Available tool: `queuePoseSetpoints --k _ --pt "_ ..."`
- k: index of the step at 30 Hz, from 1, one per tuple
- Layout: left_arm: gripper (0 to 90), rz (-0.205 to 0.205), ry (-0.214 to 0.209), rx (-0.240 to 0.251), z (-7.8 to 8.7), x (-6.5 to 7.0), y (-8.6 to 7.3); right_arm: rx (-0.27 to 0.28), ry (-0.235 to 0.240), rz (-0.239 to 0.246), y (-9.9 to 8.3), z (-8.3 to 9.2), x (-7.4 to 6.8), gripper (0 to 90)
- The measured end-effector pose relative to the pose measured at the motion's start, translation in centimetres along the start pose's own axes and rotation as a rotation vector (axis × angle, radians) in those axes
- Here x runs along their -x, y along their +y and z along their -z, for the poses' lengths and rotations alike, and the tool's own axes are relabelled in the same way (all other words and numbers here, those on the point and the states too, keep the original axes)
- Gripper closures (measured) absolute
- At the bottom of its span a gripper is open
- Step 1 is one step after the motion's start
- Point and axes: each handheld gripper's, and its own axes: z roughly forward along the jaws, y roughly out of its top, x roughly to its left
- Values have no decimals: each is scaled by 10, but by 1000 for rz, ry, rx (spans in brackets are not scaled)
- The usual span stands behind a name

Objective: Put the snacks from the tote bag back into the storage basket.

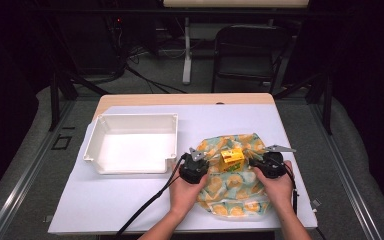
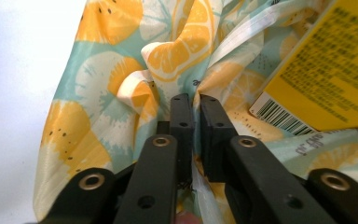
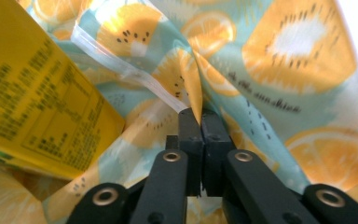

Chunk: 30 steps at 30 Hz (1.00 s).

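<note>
White plastic tray (image 1: 131,143) sits at the left-middle of the high view, on the white sheet (image 1: 105,200) that covers the counter (image 1: 180,99); a strip of bare wood shows along the counter's far edge. Moving right, just beside the tray's right wall, there's the left tool (image 1: 196,156), held in the person's left hand (image 1: 184,192), with its black cable (image 1: 145,207) trailing off toward the bottom of the frame.

Then comes the bag (image 1: 232,175), a crinkly plastic one printed with orange slices on pale teal, lying centre-right in the lower half of the high view. A yellow carton (image 1: 232,157) sits at the bag's mouth, between the two tools. In the left gripper view the left tool (image 2: 194,105) is clenched on a fold of the bag (image 2: 121,93), the fabric pinched in the thin slot between the pads, and the carton (image 2: 326,79) with its barcode fills the upper right of that frame.

On the right of the bag is the right tool (image 1: 266,156), in the right hand (image 1: 275,187). The right gripper view has the right tool (image 3: 201,116) also clenched on a gathered pleat of the bag (image 3: 284,84), with the carton (image 3: 37,107) at the left of that frame, its small print too blurry to read.
</note>
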Motion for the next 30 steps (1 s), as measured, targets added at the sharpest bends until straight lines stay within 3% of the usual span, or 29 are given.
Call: queuePoseSetpoints --k 1,3,6,11,15,20,23,30 --pt "823 0 0 0 0 0 0 0 0 0 0 0 0 861" --pt "812 9 -7 14 2 -1 -1 56 43 -7 2 11 -2 733" --pt "788 12 -9 25 3 -1 -2 131 16 24 4 32 -9 638" --pt "781 31 -2 60 5 -2 -4 276 -5 23 7 78 -21 524" --pt "787 32 -7 55 5 -2 -4 348 32 20 11 96 -37 454" --pt "797 13 -3 55 5 -1 -4 331 59 64 13 89 -68 335" --pt "798 14 -7 56 5 -1 -4 300 48 78 13 80 -80 263" --pt "797 10 -4 59 5 0 -4 256 20 57 11 59 -90 137"
